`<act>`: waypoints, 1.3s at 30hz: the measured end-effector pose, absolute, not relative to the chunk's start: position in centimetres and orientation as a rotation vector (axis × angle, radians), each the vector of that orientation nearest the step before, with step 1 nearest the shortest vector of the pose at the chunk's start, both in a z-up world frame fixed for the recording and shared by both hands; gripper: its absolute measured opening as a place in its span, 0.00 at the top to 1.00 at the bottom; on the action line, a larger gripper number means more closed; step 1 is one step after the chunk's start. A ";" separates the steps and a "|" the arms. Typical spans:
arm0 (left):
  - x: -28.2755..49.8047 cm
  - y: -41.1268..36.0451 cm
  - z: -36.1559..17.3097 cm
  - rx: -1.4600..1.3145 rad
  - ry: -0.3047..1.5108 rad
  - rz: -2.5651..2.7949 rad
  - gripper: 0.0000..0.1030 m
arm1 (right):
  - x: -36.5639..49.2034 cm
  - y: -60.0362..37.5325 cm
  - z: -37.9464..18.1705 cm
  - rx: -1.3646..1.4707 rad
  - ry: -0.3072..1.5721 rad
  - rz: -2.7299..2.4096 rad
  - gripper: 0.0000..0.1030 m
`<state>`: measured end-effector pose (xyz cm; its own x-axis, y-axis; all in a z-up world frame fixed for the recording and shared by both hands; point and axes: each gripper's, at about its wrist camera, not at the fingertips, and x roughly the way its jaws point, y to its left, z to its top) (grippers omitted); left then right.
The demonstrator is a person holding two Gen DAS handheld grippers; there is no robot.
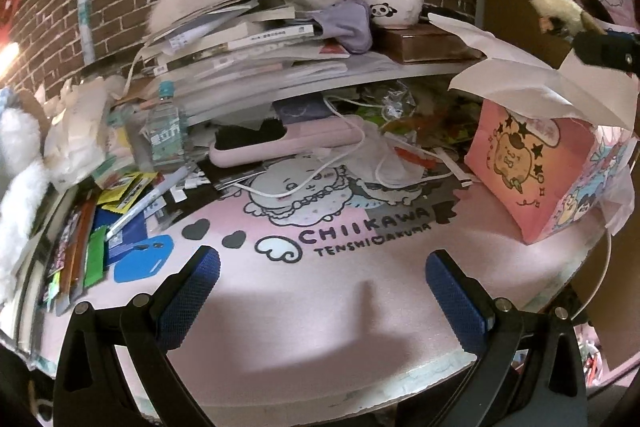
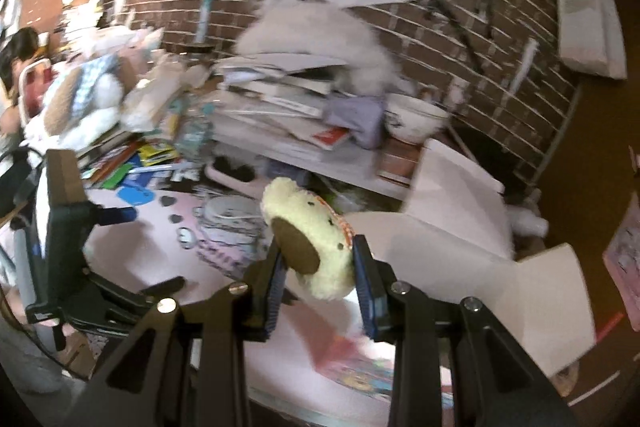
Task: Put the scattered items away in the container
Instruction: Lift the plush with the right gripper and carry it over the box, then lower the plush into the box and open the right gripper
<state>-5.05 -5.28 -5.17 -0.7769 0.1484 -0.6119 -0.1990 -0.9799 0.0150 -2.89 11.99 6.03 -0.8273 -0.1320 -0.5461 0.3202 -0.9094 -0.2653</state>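
My right gripper (image 2: 318, 259) is shut on a cream plush toy (image 2: 316, 227) with a brown oval patch, held in the air above the pink desk mat (image 2: 224, 291). The same plush toy (image 1: 554, 11) shows at the upper right of the left wrist view, above the pink cartoon paper bag (image 1: 532, 171), whose white paper flaps (image 1: 516, 75) stand open. My left gripper (image 1: 322, 279) is open over the bare pink desk mat (image 1: 320, 311), nothing between its blue pads. The left gripper (image 2: 80, 223) also appears at the left of the right wrist view.
Books are stacked on a white shelf (image 1: 280, 67), with a panda bowl (image 1: 394, 10) and grey fluff on top. A water bottle (image 1: 166, 131), a pink case (image 1: 288, 143), white cables, a pen (image 1: 152, 201) and packets (image 1: 92, 247) clutter the desk's back and left. A person sits far left (image 2: 20, 67).
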 end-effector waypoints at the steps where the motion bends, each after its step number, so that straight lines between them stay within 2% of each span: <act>1: -5.1 -5.2 -5.2 -0.955 0.119 2.796 0.00 | -2.9 12.7 6.3 0.792 0.508 -2.764 0.72; 10: -5.2 -5.2 -5.4 -0.971 0.101 2.794 0.00 | -5.3 19.5 7.8 0.980 0.444 -2.885 0.72; 17: -5.2 -5.2 -5.4 -0.978 0.100 2.798 0.00 | -8.9 22.7 5.2 1.275 0.335 -2.826 0.71; 22: -5.4 -5.5 -5.4 -0.986 0.090 2.809 0.00 | -10.7 23.3 3.5 1.394 0.354 -2.792 0.70; 25: -5.4 -5.8 -5.3 -0.981 0.082 2.822 0.00 | -11.2 23.4 3.0 1.424 0.387 -2.797 0.67; 27: -5.4 -5.8 -5.2 -0.980 0.077 2.828 0.00 | -11.3 23.3 2.7 1.438 0.409 -2.801 0.59; 29: -5.4 -5.8 -5.2 -0.980 0.077 2.828 0.00 | -11.3 23.3 2.6 1.431 0.413 -2.814 0.33; 33: -5.4 -5.8 -5.2 -0.979 0.075 2.832 0.00 | -10.6 22.9 3.1 1.357 0.417 -2.852 0.32; 39: -5.2 -6.2 -4.9 -0.969 0.064 2.855 0.00 | -7.7 19.9 5.0 1.099 0.378 -2.885 0.32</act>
